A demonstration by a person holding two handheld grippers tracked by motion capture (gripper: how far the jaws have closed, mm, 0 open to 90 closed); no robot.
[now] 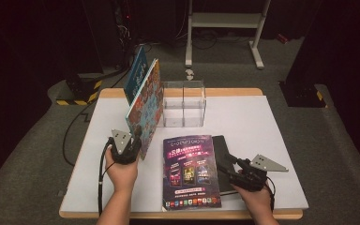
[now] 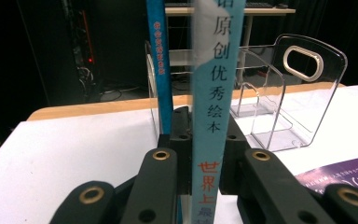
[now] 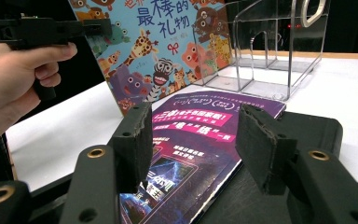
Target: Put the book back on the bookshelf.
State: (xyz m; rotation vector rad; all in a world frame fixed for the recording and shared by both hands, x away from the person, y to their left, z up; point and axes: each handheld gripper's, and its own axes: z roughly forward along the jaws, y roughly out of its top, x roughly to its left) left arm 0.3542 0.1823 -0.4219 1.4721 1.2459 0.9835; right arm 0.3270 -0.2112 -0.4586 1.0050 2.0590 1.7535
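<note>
A children's picture book with cartoon animals on its cover stands upright on its edge on the white table. My left gripper is shut on the book's pale blue spine, one jaw on each side. Close behind it, a darker blue book leans by the left end of a clear acrylic file holder. My right gripper is open, low over a purple magazine that lies flat, with nothing between its jaws. A black book lies partly under the magazine's right side.
The clear holder has several upright dividers and an oval handle hole. The table's wooden rim runs along the far side. A white metal stand is on the floor beyond, and cables lie at the left.
</note>
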